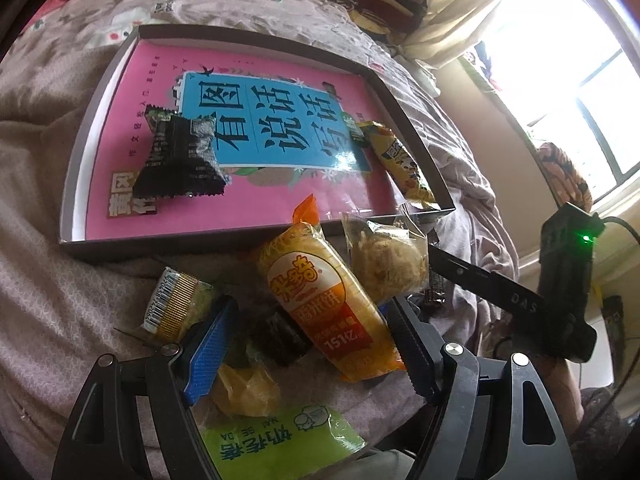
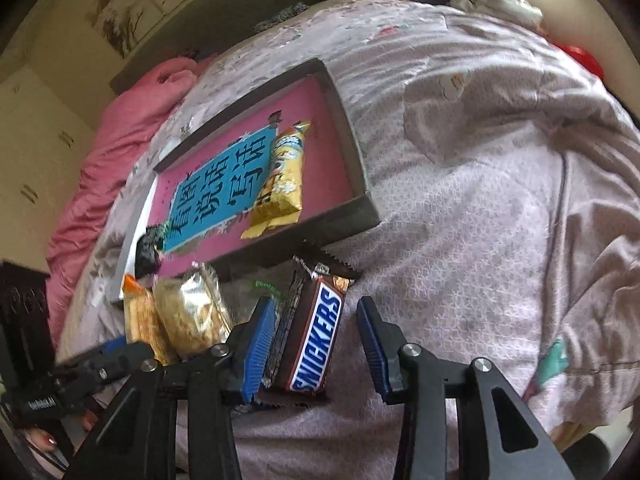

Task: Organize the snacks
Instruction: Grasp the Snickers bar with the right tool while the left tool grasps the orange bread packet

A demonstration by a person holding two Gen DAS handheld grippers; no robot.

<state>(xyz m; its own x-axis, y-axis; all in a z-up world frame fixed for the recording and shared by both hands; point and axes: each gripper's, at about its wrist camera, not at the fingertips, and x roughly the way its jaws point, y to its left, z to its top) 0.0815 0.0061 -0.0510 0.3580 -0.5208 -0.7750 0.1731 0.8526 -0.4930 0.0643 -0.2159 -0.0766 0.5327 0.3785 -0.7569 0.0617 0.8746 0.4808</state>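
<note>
The Snickers bar (image 2: 316,340) lies on the quilt (image 2: 480,200) just short of the tray's (image 2: 360,208) near rim, its long axis running from 6 toward 12 o'clock, far end tipped slightly toward 1. The right gripper (image 2: 316,344) straddles it, jaws fairly narrow, the left pad beside the wrapper and the right pad clear of it. The left gripper (image 1: 308,344) stands wide over an orange rice-cracker pack (image 1: 324,304) whose long axis points toward 11 o'clock, gripping nothing.
</note>
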